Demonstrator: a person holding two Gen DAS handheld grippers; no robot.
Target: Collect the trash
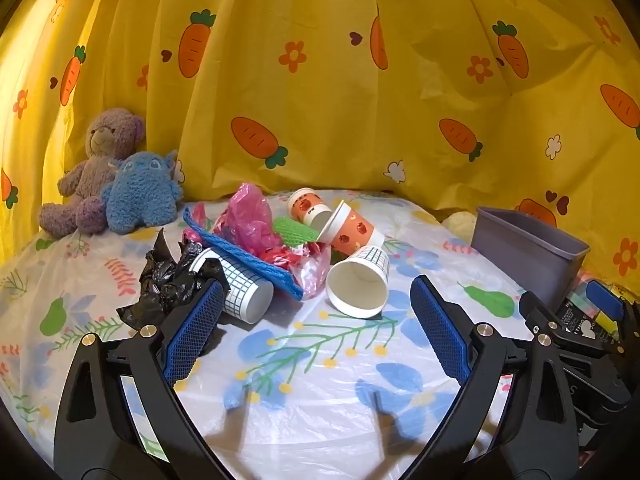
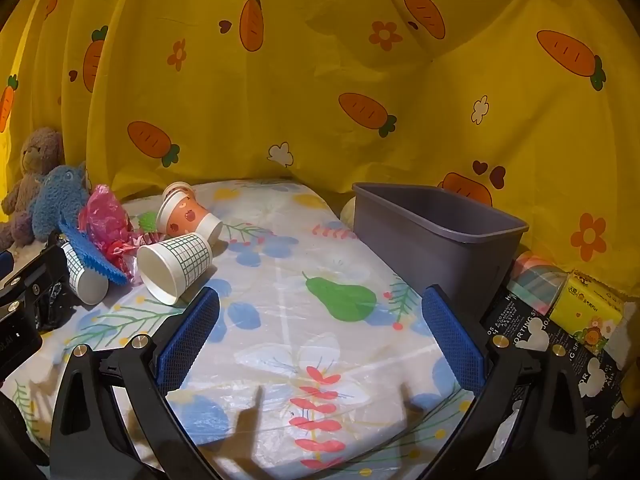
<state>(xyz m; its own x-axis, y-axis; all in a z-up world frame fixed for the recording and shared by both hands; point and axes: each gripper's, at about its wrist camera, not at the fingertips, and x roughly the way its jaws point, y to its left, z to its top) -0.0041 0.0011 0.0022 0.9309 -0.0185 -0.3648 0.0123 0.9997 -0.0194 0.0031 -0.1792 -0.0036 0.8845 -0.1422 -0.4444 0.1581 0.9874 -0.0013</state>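
Note:
A heap of trash lies on the flowered table cover: a tipped grid-pattern paper cup (image 1: 359,282) (image 2: 176,266), a second grid cup (image 1: 244,288) (image 2: 84,276), two orange cups (image 1: 348,228) (image 2: 188,214), a pink plastic bag (image 1: 250,216) (image 2: 104,216), blue foam netting (image 1: 248,252) (image 2: 96,256), green netting (image 1: 294,232) and a crumpled black bag (image 1: 168,280). A grey bin (image 1: 528,252) (image 2: 436,232) stands at the right. My left gripper (image 1: 316,300) is open just in front of the heap, nothing between its fingers. My right gripper (image 2: 320,308) is open over bare cover, left of the bin.
A purple teddy bear (image 1: 96,168) (image 2: 32,172) and a blue plush (image 1: 140,192) (image 2: 56,200) sit at the back left. A yellow carrot-print curtain (image 1: 340,80) hangs behind. A yellow tissue pack (image 2: 588,308) and a black printed box (image 2: 536,336) lie right of the bin.

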